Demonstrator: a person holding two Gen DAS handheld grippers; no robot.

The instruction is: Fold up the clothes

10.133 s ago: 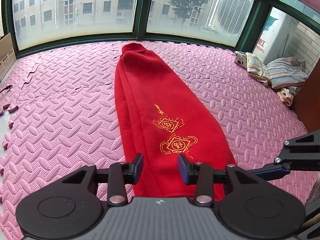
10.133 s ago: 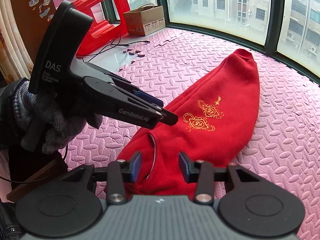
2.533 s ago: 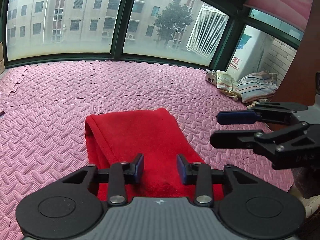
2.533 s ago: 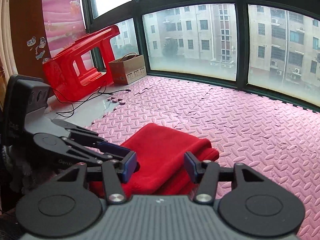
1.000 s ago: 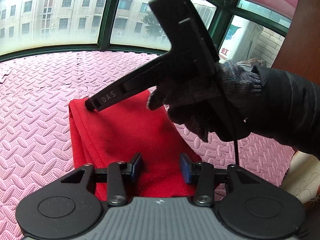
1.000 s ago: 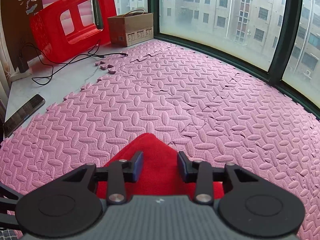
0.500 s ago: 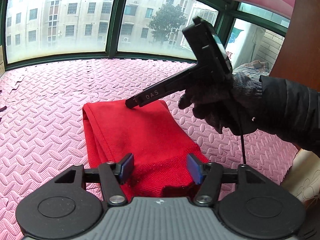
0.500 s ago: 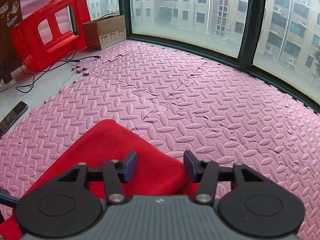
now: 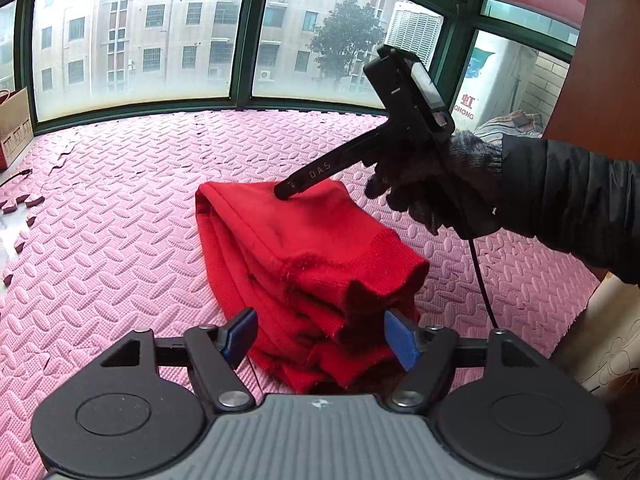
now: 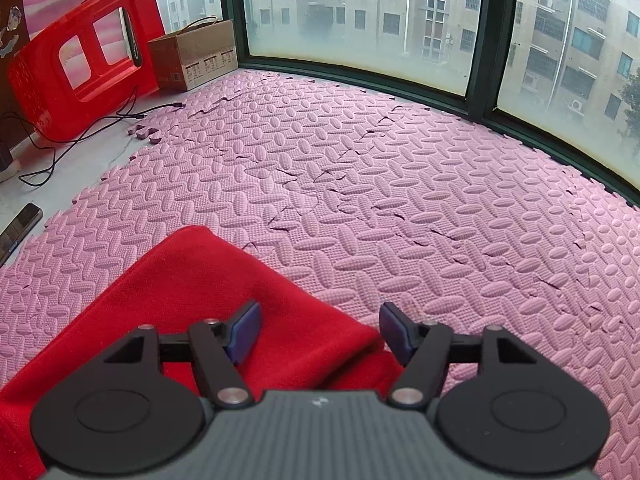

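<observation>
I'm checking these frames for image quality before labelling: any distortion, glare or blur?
Left wrist view: fisheye bends the window frame; soft daylight, red garment sharp. Right wrist view: same curvature, hazy glass, pink foam mat crisp, no glare.

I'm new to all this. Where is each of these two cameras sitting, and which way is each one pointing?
Left wrist: sits on the left gripper, looks along its open fingers over the folded red garment toward the windows; the right gripper and gloved hand show.
Right wrist: sits on the right gripper, faces the red plastic chair and cardboard box; only its own open fingers show.
Shared: the garment, the pink foam mat.
</observation>
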